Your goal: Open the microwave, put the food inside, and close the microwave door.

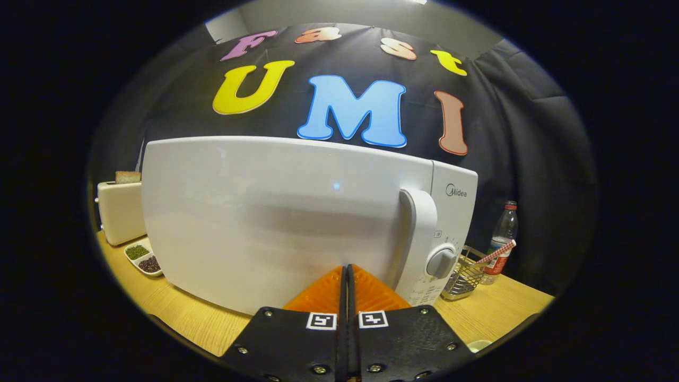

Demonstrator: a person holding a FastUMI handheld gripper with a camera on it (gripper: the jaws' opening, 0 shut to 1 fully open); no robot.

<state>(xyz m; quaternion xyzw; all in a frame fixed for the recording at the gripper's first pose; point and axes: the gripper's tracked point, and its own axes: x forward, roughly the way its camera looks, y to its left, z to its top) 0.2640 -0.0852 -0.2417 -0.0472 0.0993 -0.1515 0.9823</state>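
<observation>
Microwave (297,223) fills centre frame, door shut, handle (420,233) and dial (441,261) at its right. Gripper (347,276) at bottom centre, fingers pressed together, holding nothing, tips right at the door. Wooden table (493,313). Toaster (121,211) with bread and a two-part dish (143,258) at left; wire basket (467,273), bottle (503,236) at right.

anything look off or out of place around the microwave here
Nothing stands out. The microwave stands square on the table with its door shut, toaster upright beyond its far side, bottle and wire basket upright by the dial side. The hand-held gripper is shut and empty, fingertips up against the door.
</observation>
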